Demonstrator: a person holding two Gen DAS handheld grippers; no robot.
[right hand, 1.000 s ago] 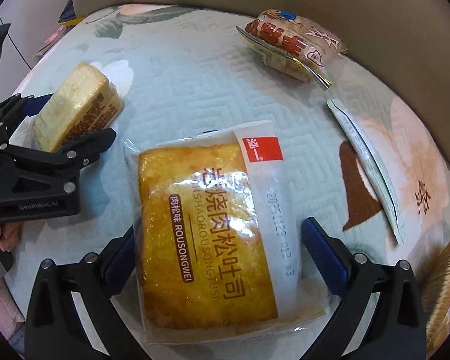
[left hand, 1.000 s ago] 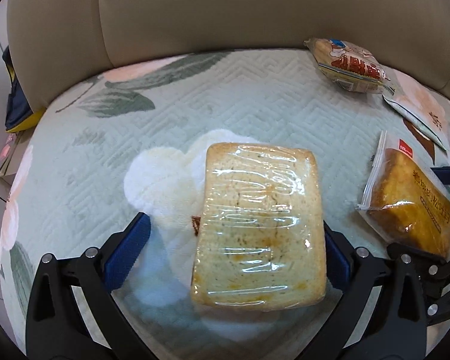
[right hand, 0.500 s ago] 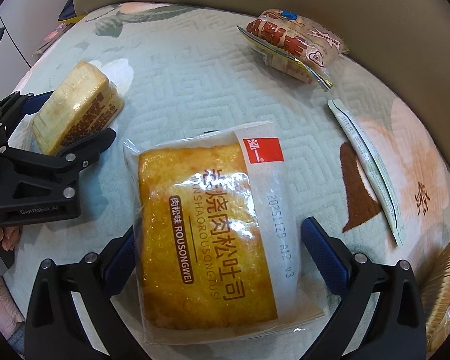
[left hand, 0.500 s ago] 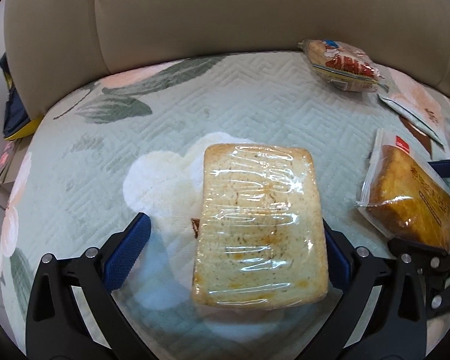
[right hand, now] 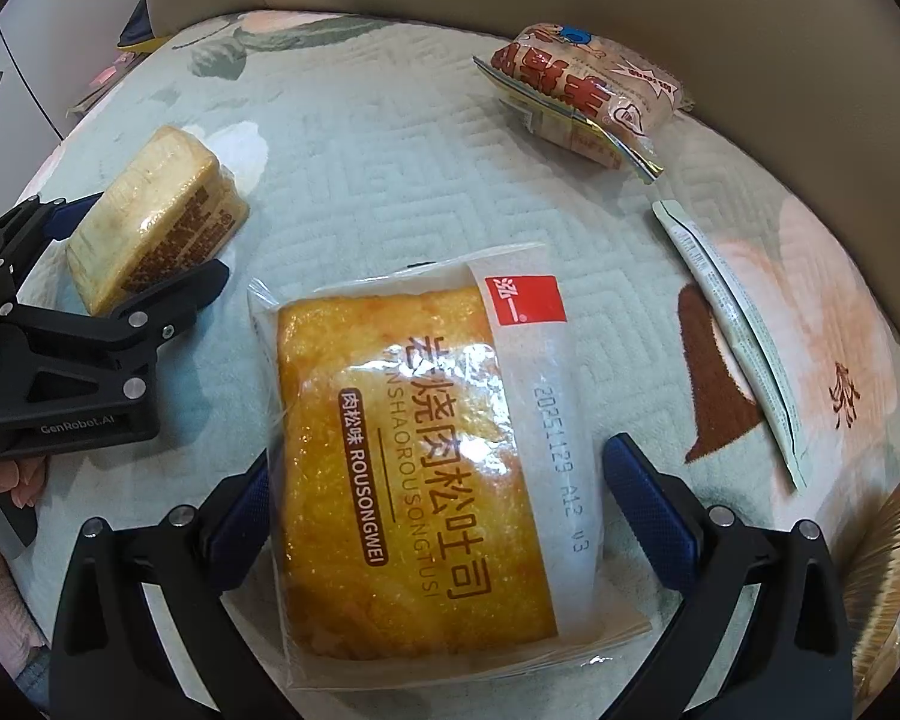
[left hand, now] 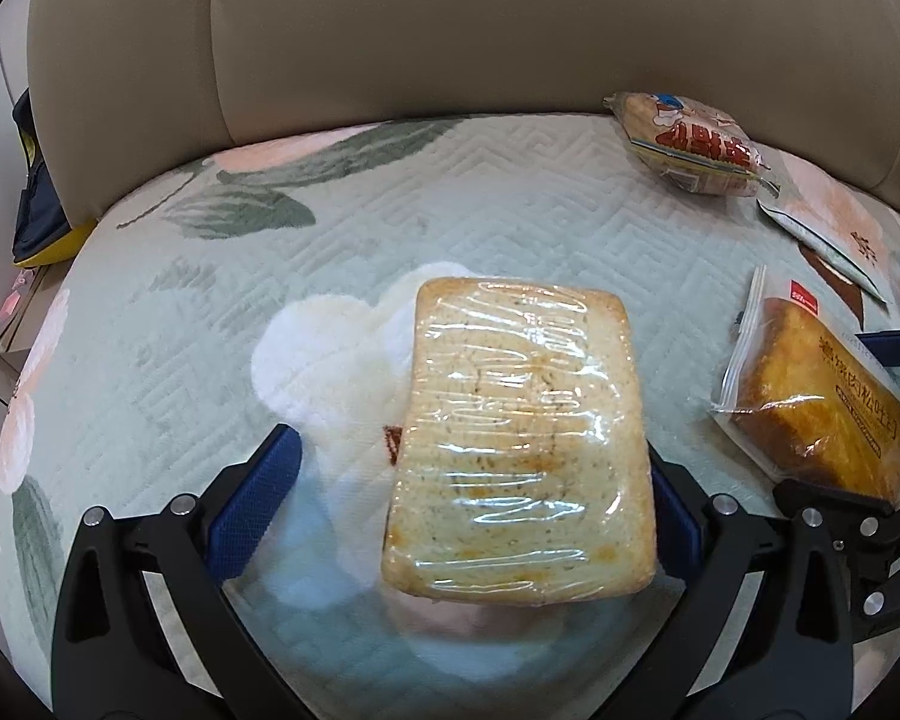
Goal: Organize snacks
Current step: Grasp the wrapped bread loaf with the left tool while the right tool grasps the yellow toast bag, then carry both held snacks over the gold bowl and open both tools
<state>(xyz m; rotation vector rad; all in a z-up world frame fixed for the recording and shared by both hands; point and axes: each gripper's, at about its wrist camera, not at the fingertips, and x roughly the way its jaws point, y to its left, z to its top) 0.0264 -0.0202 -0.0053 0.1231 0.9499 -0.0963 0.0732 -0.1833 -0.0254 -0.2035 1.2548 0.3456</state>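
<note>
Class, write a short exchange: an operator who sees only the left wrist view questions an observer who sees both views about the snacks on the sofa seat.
Operator: The wrapped toast lies between my left tongs. Anything on its side?
Observer: Yes, a brown printed label, on the side that faces the right tongs.
Operator: What is stamped on the orange bread pack?
Observer: A date code, 20251129, along its clear strip.
Operator: What is behind my tongs?
Observer: A person's fingers show just behind them.
</note>
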